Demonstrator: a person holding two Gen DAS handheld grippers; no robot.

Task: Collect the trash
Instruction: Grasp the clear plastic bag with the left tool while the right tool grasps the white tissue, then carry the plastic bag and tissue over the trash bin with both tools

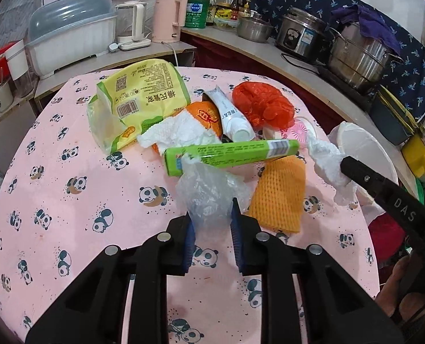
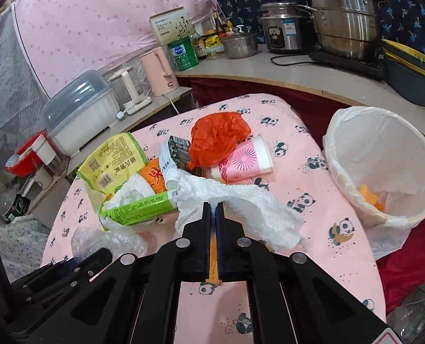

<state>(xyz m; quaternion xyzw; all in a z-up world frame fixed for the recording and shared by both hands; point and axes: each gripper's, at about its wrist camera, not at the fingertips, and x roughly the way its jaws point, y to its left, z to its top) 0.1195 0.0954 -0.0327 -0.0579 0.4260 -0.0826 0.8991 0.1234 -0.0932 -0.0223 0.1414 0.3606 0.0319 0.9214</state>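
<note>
Right gripper pinching white tissue; left gripper spread around clear bag

A pink kettle stands beside a white glass kettle and a lidded dish rack on the counter behind a panda-print tablecloth. Farther along sit a rice cooker, a cloth-draped steel steamer pot and a green tin.
</note>
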